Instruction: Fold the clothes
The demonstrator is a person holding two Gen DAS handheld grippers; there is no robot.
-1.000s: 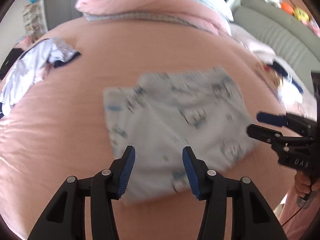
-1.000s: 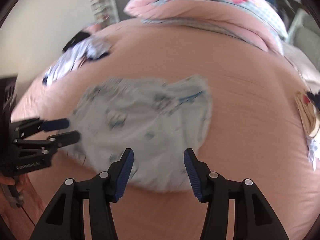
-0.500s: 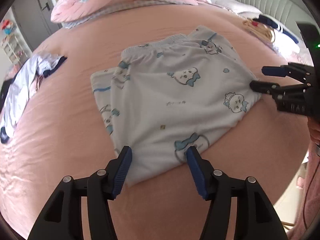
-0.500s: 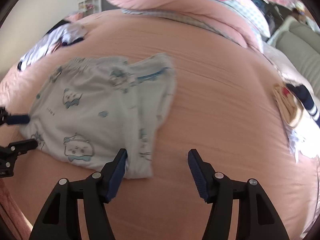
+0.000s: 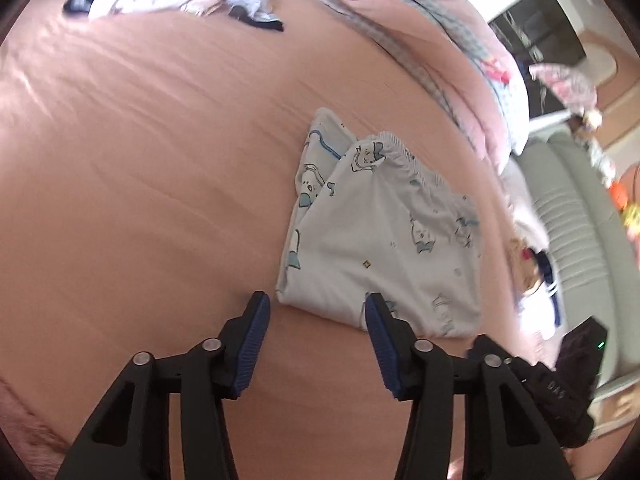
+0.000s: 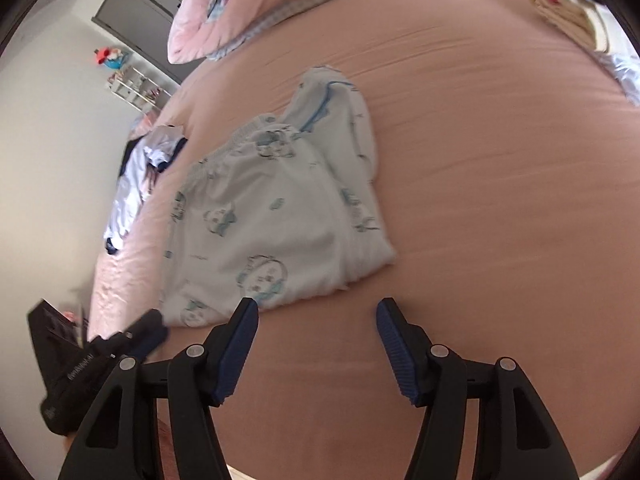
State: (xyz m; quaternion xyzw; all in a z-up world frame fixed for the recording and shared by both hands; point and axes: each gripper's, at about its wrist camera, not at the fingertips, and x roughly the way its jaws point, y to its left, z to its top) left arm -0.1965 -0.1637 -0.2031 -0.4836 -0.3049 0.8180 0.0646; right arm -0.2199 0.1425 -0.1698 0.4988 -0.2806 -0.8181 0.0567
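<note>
Hand-held gripper (image 5: 556, 390) label "DAS" (partly blurred).

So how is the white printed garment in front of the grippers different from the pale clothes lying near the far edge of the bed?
The printed garment is folded into a compact stack; the pale clothes lie loose and crumpled. The printed garment shows blue cartoon figures and an elastic waistband; the pale clothes look plain, with dark navy parts. The printed garment lies just ahead of the grippers; the pale clothes are far off. Both rest on the pink bedsheet.

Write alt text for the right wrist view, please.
A folded pair of white pyjama shorts lies on a pink bed sheet. The right gripper hovers open just before it, holding nothing; the left gripper sits at the shorts' near corner.
</note>
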